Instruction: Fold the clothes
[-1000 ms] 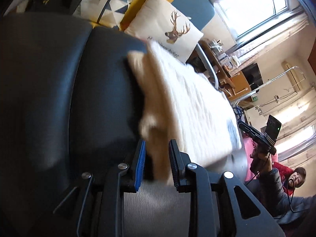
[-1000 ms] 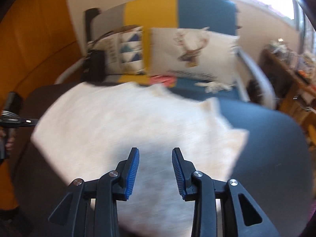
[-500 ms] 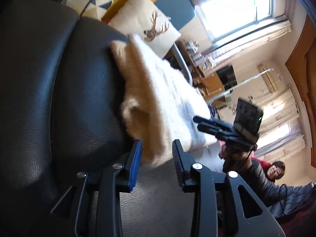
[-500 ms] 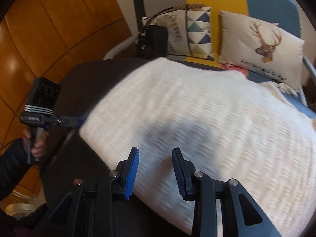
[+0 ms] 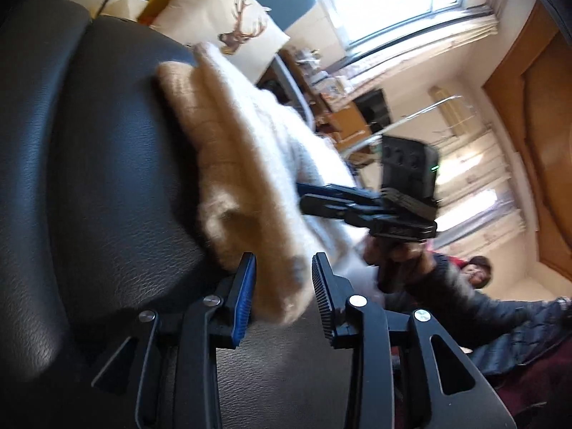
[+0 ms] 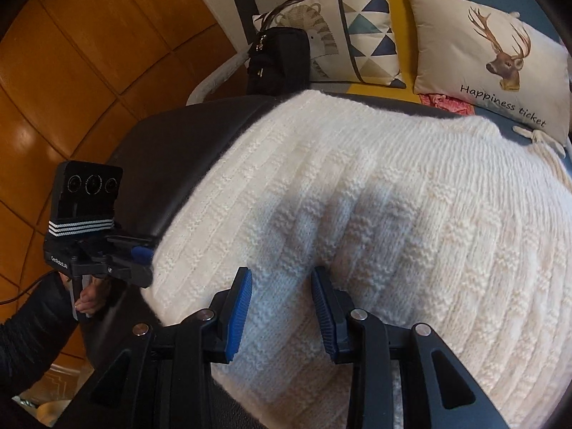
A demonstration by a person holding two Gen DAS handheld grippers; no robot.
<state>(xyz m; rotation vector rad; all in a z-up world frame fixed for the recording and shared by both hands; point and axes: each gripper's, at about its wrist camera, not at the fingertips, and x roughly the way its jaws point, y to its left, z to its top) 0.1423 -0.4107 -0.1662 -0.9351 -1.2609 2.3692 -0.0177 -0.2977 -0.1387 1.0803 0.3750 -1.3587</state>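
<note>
Left gripper (image 5: 282, 286): jaws part-open, a gap on each side of the sweater edge that lies between them; pads not pressing the knit as far as the blurred left wrist view shows. Right gripper (image 6: 280, 300): jaws likewise part-open, hanging over the cream knitted sweater (image 6: 375, 214) with nothing clamped; whether the tips touch the wool cannot be told. The sweater lies spread across a black leather seat (image 6: 171, 143), its folded rim thick and fuzzy in the left wrist view, where it reads as sweater (image 5: 243, 164) on the same seat (image 5: 89, 178). In the right wrist view the left gripper (image 6: 143, 264) shows at the sweater's left rim, held by a hand (image 6: 89, 295) in a dark sleeve; small white lettering on its body, too small to read with certainty. Beyond the seat, a cushion with a stag's head (image 6: 493, 50) carries the words "Happiness ticket". Beside it a cushion with triangle print (image 6: 357, 32), and a black bag (image 6: 279, 60) standing against it. Orange wooden panels (image 6: 71, 53) to the left.
</note>
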